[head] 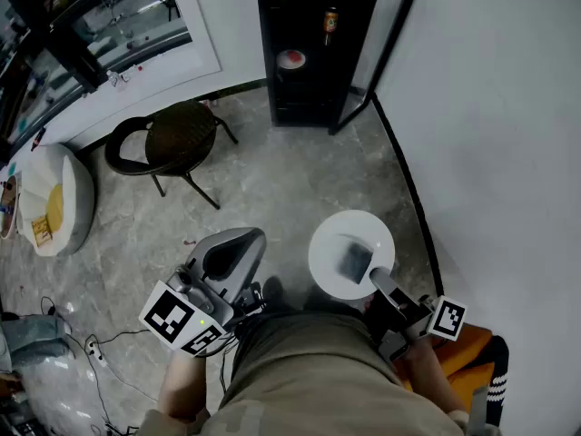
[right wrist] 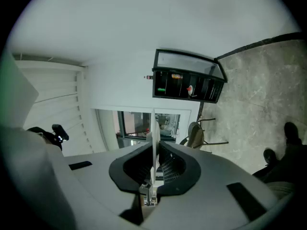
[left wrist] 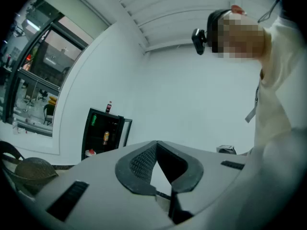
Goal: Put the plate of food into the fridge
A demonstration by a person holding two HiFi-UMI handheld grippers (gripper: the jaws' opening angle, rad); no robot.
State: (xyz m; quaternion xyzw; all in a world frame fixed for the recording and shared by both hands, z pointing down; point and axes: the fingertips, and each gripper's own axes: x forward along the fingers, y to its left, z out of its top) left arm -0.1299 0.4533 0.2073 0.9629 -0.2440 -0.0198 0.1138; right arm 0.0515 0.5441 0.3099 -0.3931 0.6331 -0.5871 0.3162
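Observation:
I hold a white round plate (head: 340,243) by its near rim in my right gripper (head: 357,260), low and close to my body; its grey fingers cover part of the plate, and I see no food on the bare part. In the right gripper view the plate (right wrist: 154,128) shows edge-on, pinched between the jaws of the right gripper (right wrist: 154,150). The black fridge (head: 309,114) stands far ahead against the wall with its glass door (head: 386,34) swung open to the right. My left gripper (head: 238,240) hangs open and holds nothing; in its own view the left gripper (left wrist: 160,152) shows a gap.
Inside the fridge are a can (head: 330,24) and a small red-and-white dish (head: 290,59). A dark chair (head: 177,143) stands left of the path, and a white cushion (head: 54,198) lies further left. Cables (head: 100,348) trail on the floor. A white wall runs along the right.

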